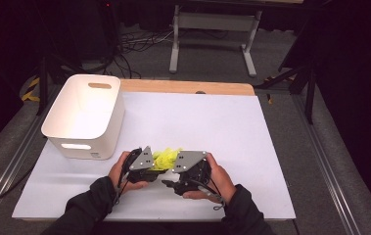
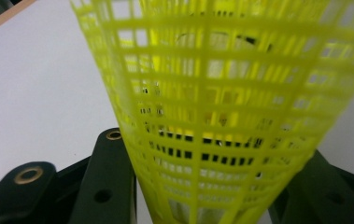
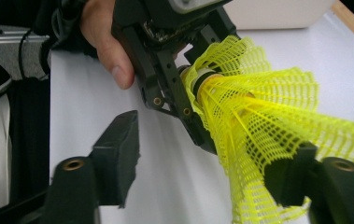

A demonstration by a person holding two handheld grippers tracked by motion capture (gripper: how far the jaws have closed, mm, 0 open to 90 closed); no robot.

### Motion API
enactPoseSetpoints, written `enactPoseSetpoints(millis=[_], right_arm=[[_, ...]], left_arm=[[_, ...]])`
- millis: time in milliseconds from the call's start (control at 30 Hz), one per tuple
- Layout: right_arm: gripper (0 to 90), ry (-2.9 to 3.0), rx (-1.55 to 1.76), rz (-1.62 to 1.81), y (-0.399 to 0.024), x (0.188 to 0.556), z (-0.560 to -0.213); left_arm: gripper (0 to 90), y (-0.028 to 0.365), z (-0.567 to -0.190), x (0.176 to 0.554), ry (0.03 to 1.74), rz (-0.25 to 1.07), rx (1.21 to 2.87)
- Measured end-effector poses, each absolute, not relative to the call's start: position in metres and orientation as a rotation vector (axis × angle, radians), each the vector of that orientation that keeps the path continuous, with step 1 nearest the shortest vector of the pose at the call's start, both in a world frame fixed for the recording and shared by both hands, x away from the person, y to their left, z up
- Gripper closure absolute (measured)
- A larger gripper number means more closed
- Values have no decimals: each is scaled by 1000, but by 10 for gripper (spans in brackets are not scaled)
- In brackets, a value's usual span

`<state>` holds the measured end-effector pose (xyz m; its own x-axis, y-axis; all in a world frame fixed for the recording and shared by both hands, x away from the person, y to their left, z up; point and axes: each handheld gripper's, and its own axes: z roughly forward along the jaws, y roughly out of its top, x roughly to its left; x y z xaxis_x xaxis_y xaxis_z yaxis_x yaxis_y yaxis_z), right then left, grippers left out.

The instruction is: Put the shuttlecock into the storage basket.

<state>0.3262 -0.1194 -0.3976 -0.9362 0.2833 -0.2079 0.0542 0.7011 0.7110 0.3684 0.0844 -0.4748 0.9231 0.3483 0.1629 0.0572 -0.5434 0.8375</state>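
A stack of nested yellow mesh shuttlecocks (image 1: 166, 157) hangs low over the white table (image 1: 212, 122), near its front edge. My left gripper (image 2: 214, 156) is shut on the stack's narrow end, and the mesh cone (image 2: 212, 70) flares away from the jaws. In the right gripper view the skirts (image 3: 263, 107) fan out toward me from the left gripper's black jaws. My right gripper (image 3: 205, 161) stands open around the wide end. Its right jaw lies against the mesh. Its left jaw stands clear of the mesh over the bare table.
A white plastic bin (image 1: 85, 115) with handle slots stands at the table's far left. A wooden strip (image 1: 188, 87) runs along the far edge. Beyond it are a grey floor, cables and a metal stand.
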Motion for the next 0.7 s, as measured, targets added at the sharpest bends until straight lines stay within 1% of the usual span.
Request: enactPoseSetpoints(millis=[167,300,333,367,400,433,533,633,700], right_arm=[[309,2580,293,1086,-123,323,-390],[318,2544,331,1109,-129,322,-385],[355,2538,333,1113,-131,322,-385],[412,2533,325,1123,-133,322,-384],[514,2523,325,1138,-136,322,-382],[514,2523,325,1138,-136,322,-382],[691,2521,327,1176,-138,322,-381],[801,2522,325,1186,-135,321,-383],[855,2536,320,1205,-133,321,-384]], left_arm=[[601,87,-473,369,290,388,2096],[609,88,-473,369,293,386,2088],[612,88,-473,369,291,391,2090],[614,89,-473,369,294,390,2084],[617,89,-473,369,296,387,2082],[617,89,-473,369,296,386,2082],[615,89,-473,369,296,384,2081],[602,89,-472,368,288,389,2082],[590,88,-472,367,283,387,2077]])
